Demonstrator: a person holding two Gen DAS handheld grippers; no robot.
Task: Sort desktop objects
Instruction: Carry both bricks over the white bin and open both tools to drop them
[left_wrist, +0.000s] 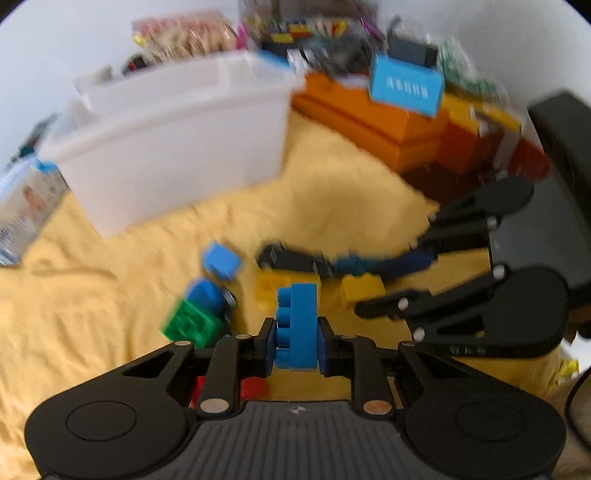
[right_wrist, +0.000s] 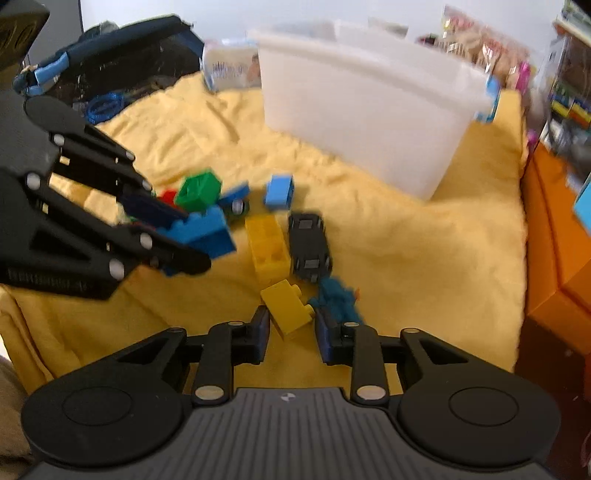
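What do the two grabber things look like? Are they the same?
Yes, they match. The left gripper and right gripper are both black plastic, with linked bars joined by round silver pins, two big round discs at the sides and a ribbed grey plate in the middle with a tiny white mark. Their fingertips carry dark blue pads.

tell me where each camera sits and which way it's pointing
Left wrist: rides on the left gripper, looking down along its fingers, which are shut on a blue brick, across the yellow cloth to the white bin; the right gripper comes in from the right.
Right wrist: rides on the right gripper, aimed down at a yellow brick between its jaws; the left gripper shows at left with the blue brick.
Shared: both grippers, the blue brick, the yellow brick, the black toy car, the cloth, the bin.
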